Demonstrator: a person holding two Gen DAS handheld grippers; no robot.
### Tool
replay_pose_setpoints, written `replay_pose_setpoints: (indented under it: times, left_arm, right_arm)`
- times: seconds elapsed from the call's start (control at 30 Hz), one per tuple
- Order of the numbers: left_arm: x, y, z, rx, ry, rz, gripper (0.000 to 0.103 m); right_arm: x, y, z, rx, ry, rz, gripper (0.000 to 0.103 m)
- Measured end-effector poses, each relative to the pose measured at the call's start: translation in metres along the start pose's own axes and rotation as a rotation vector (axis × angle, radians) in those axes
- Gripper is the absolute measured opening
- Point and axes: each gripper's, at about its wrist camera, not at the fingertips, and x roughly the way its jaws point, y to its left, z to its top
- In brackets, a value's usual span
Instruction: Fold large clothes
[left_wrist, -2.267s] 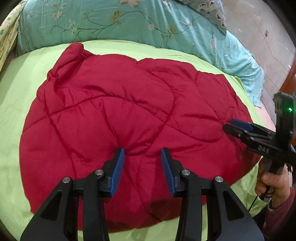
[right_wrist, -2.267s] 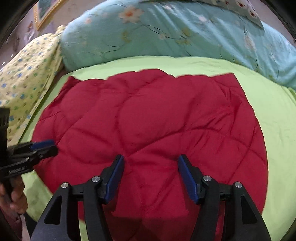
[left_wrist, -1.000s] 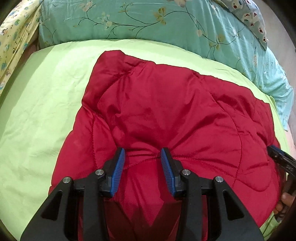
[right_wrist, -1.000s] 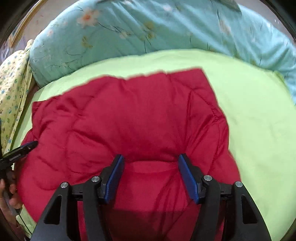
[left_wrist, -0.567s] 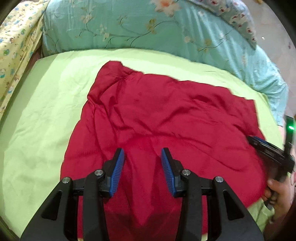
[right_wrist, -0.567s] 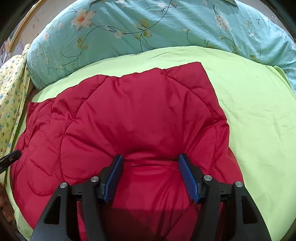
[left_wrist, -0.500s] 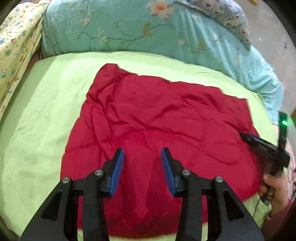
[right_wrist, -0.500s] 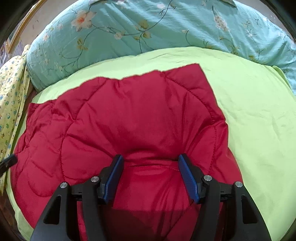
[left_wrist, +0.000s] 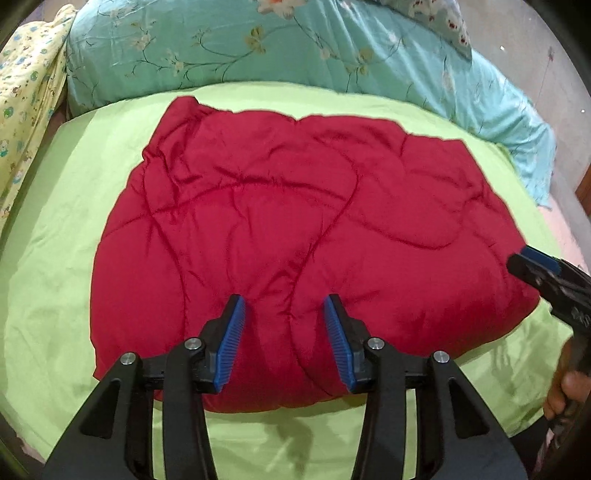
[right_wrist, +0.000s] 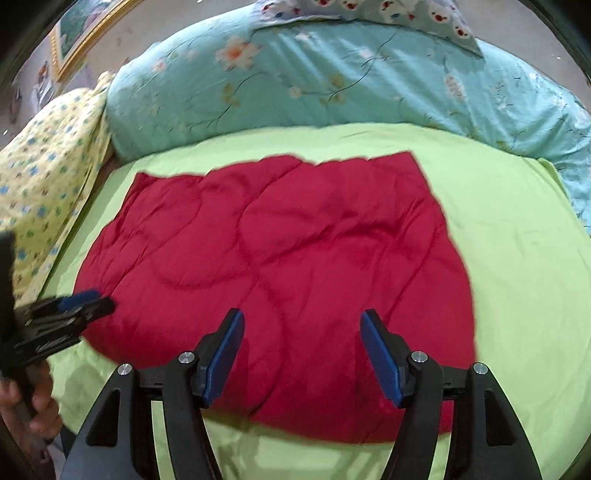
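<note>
- We see a red quilted garment (left_wrist: 295, 236), folded into a thick rectangle, lying flat in the middle of the lime green sheet (left_wrist: 55, 258).
- Taking the garment as our landmark: behind its far edge lies a turquoise flowered duvet (left_wrist: 258, 48), and beyond its far left corner a yellow patterned cloth (left_wrist: 22, 103).
- Our left gripper (left_wrist: 284, 334) hovers above the near edge of the garment. Its blue pads (left_wrist: 231, 339) stand apart with only air between them; the jaws have just been opening and they clamp nothing.
- Our right gripper (right_wrist: 301, 356) hovers also above the near edge, more to the right side of the garment. Its jaws are wide apart, have just been opening, and hold nothing.
- In the left wrist view the right gripper (left_wrist: 532, 267) shows at the near right corner of the garment, with a hand (left_wrist: 567, 391) on its handle.
- In the right wrist view the left gripper (right_wrist: 86, 302) shows blurred at the near left corner, with a hand (right_wrist: 26, 406) below it.
- We cannot tell whether these fingertips touch the fabric.
</note>
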Motion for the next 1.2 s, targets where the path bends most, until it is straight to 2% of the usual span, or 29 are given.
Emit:
replay_pose_setpoints:
  times: [0.13, 0.23, 0.37, 0.83, 0.93, 1.07, 1.2]
  left_arm:
    - [0.015, -0.001, -0.001, -0.001, 0.032, 0.016, 0.045]
    - [0.018, -0.004, -0.002, 0.01, 0.044, 0.03, 0.046]
    - [0.022, -0.007, -0.001, 0.023, 0.056, 0.05, 0.046]
    - [0.027, -0.007, -0.002, 0.042, 0.049, 0.076, 0.047]
    - [0.028, -0.008, -0.002, 0.047, 0.05, 0.083, 0.047]
    - [0.029, -0.011, -0.002, 0.046, 0.049, 0.087, 0.047]
    - [0.029, -0.011, -0.002, 0.046, 0.048, 0.089, 0.047]
  right_arm:
    - [0.015, 0.004, -0.004, -0.02, 0.029, -0.015, 0.067]
    - [0.029, 0.003, -0.007, -0.036, 0.052, -0.071, 0.07]
    - [0.046, -0.01, -0.01, -0.002, 0.089, -0.067, 0.074]
    - [0.046, -0.01, -0.011, 0.006, 0.095, -0.058, 0.075]
    - [0.033, -0.006, -0.004, -0.003, 0.077, -0.068, 0.074]
    - [0.01, 0.006, 0.009, -0.035, -0.005, -0.056, 0.075]
    - [0.016, 0.018, 0.017, -0.073, 0.001, -0.037, 0.075]
